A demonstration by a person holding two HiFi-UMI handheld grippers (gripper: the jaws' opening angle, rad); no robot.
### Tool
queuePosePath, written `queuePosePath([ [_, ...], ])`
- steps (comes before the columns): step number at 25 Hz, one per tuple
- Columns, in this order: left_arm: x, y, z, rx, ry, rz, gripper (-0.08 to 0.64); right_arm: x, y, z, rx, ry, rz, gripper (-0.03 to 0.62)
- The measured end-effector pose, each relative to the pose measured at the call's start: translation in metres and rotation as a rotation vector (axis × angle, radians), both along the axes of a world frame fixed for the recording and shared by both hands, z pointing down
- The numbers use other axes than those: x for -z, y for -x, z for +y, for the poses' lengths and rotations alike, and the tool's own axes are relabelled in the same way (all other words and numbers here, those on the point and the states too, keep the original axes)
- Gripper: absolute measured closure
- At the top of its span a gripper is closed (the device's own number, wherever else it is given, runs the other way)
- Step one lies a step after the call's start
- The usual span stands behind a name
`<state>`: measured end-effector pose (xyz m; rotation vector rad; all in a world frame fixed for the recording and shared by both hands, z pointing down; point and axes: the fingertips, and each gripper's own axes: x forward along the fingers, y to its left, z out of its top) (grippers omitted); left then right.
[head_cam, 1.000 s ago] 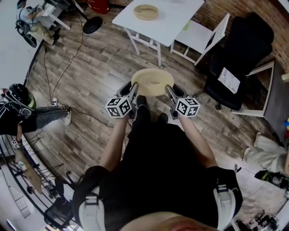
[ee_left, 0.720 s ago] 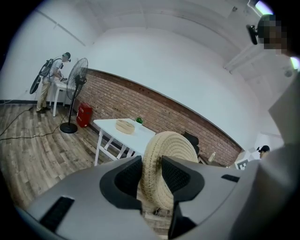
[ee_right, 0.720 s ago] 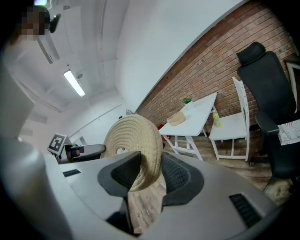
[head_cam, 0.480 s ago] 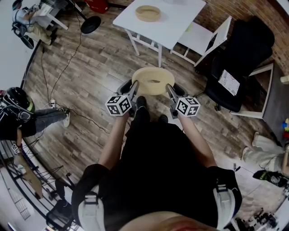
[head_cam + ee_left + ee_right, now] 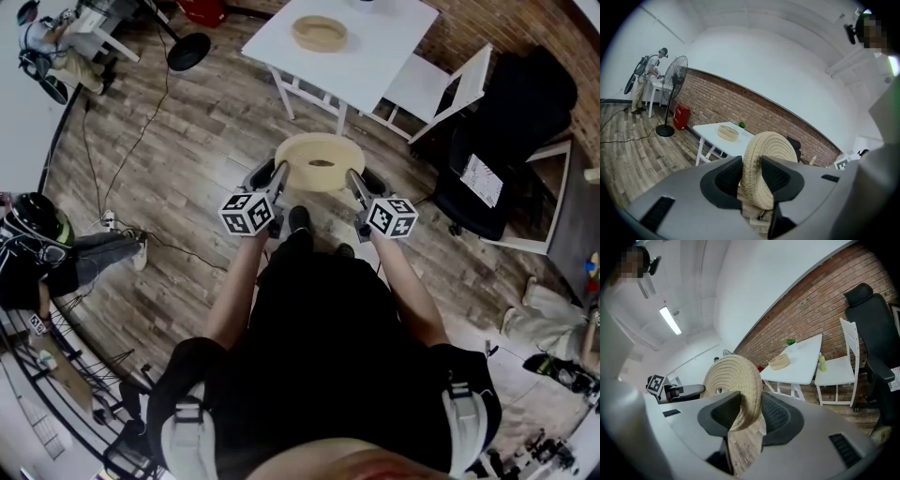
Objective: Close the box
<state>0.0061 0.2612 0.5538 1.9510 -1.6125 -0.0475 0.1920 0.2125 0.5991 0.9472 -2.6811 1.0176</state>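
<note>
A round woven lid (image 5: 321, 161) is carried level above the wooden floor, held at both sides. My left gripper (image 5: 271, 178) is shut on the lid's left rim, and the rim (image 5: 759, 176) sits between its two pads. My right gripper (image 5: 357, 184) is shut on the right rim (image 5: 740, 397) in the same way. The open round woven box (image 5: 319, 33) stands on the white table (image 5: 370, 56) ahead, also seen as the box (image 5: 728, 133) and the box (image 5: 779, 362) in the gripper views.
A white chair (image 5: 441, 84) stands right of the table, and a black office chair (image 5: 511, 141) further right. A floor fan (image 5: 190, 49) and a cable (image 5: 141, 131) are at the left. A person (image 5: 37, 253) is at the left edge.
The table and box have come slightly nearer and shifted right in the head view as I walk forward with the lid. Both grips stay the same.
</note>
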Motion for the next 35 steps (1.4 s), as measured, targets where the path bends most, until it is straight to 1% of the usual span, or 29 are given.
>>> queuePosePath([
  [6,-0.012,0.037,-0.017,0.006,0.017,0.013,0.423,-0.011,0.036,-0.017,-0.001,0.026,0.005,0.457],
  [12,-0.017,0.074,-0.042,-0.002,0.023,0.02,0.423,-0.013,0.073,-0.043,-0.005,0.015,0.024,0.456],
  [23,-0.013,0.112,-0.087,-0.075,0.003,0.016,0.425,-0.009,0.109,-0.078,-0.08,0.004,0.016,0.454],
  [30,-0.012,0.141,-0.096,-0.098,-0.008,0.016,0.425,-0.007,0.137,-0.083,-0.084,-0.007,0.018,0.454],
  [35,-0.012,0.147,-0.094,-0.095,-0.009,0.025,0.425,-0.006,0.142,-0.083,-0.076,-0.005,0.023,0.454],
])
